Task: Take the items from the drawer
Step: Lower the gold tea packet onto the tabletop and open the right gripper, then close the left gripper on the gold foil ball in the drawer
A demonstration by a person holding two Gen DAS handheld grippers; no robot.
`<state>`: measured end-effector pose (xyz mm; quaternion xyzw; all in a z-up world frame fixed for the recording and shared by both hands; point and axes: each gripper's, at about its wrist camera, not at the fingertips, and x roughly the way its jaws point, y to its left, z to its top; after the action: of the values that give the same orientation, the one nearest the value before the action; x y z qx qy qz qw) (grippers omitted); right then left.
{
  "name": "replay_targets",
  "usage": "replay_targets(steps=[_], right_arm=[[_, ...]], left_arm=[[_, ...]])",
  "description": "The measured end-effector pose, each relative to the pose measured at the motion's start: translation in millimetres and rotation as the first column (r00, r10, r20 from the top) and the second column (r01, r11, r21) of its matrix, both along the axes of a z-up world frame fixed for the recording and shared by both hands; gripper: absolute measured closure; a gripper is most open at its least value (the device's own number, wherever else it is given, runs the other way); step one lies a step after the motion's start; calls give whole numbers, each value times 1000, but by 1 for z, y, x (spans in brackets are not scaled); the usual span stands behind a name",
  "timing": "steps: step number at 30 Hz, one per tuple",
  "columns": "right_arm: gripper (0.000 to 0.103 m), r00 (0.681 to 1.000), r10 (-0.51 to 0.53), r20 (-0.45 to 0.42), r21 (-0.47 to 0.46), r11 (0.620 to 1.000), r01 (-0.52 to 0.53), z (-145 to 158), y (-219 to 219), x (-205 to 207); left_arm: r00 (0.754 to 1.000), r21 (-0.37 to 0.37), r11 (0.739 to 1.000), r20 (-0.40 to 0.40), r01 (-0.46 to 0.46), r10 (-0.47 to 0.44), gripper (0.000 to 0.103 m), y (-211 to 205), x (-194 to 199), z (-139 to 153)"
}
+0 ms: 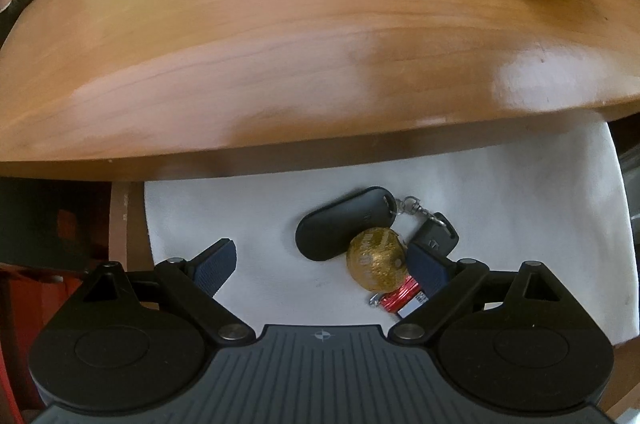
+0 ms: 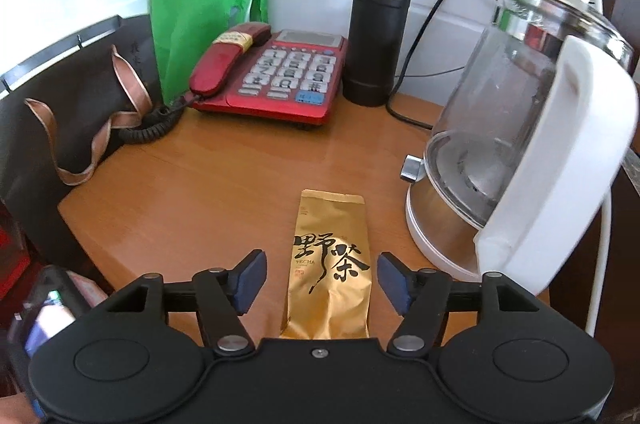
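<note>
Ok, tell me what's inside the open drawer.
On the drawer's white liner: a black key fob, a chained car key, a gold foil ball and a red packet. The tabletop hides the drawer's back.

Left wrist looks down, close, into drawer ahead of jaws; right wrist faces across tabletop (shared: gold tea packet).
</note>
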<state>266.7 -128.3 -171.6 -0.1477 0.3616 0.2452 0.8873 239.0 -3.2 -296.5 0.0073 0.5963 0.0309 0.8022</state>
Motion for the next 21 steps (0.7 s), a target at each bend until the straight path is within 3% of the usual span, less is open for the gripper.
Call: replay_targets(steps=[11,21], right_arm=[[39,999,-27,-32,56,998,29,3,-21,-7],[39,992,-18,-127,92,995,30,-9,-48,-32]], left_arm=[[997,-35,997,-33,-68,67,8,1,0,-5],[993,-68,992,-63,-105,101,9,7,-4,-11]])
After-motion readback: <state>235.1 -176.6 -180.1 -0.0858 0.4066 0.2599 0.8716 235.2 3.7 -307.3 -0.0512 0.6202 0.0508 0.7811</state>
